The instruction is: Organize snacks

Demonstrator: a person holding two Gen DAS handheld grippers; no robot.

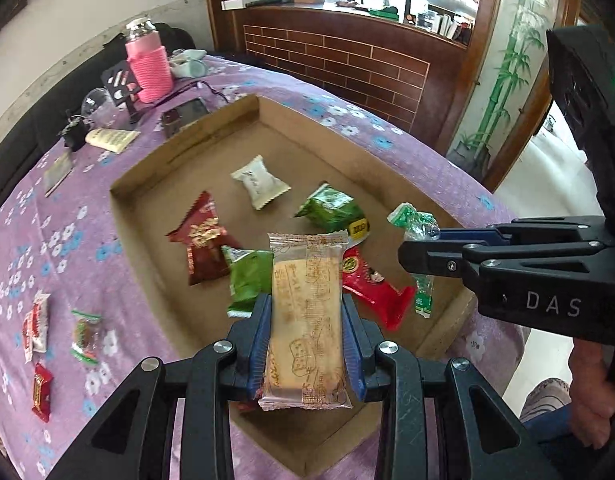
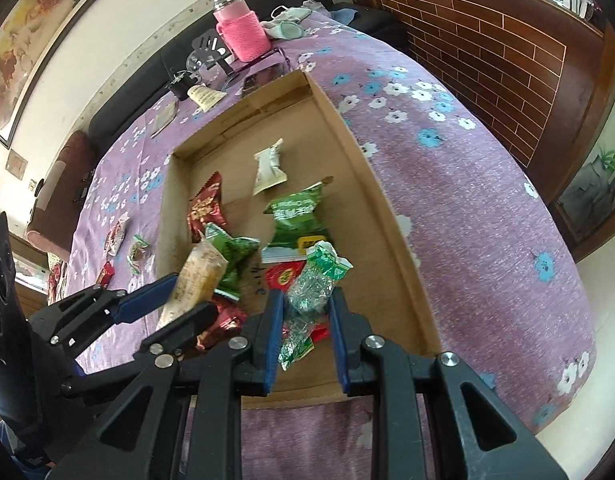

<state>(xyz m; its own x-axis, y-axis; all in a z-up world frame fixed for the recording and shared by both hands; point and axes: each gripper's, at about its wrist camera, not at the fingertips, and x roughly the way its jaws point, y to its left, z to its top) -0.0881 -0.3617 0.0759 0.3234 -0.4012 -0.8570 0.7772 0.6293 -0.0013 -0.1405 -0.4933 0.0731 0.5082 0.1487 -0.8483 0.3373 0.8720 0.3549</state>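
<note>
Cardboard tray [image 1: 187, 152] sits on the bench [image 1: 347, 120] under a purple flowered cloth and serves as the landmark. Above its near end, the left gripper [image 1: 307, 332] holds a tan biscuit packet [image 1: 307, 312], its jaws pinching the packet's long sides. Over the tray's right wall, the right gripper [image 2: 305, 332] has its jaws pinching a crinkled green-and-clear wrapper [image 2: 311, 292]. Inside the tray lie a white sachet [image 1: 260, 182], a dark red pouch [image 1: 203, 240], two green packets [image 1: 333, 210] and a bright red packet [image 1: 371, 284]; these crowd the floor directly beneath both held items. Left of the tray, three small snacks [image 1: 85, 336] rest on the cloth. Beyond the tray's far corner stand a pink-sleeved bottle [image 1: 147, 68], a phone [image 1: 185, 114] and a clear cup [image 1: 99, 106].
</note>
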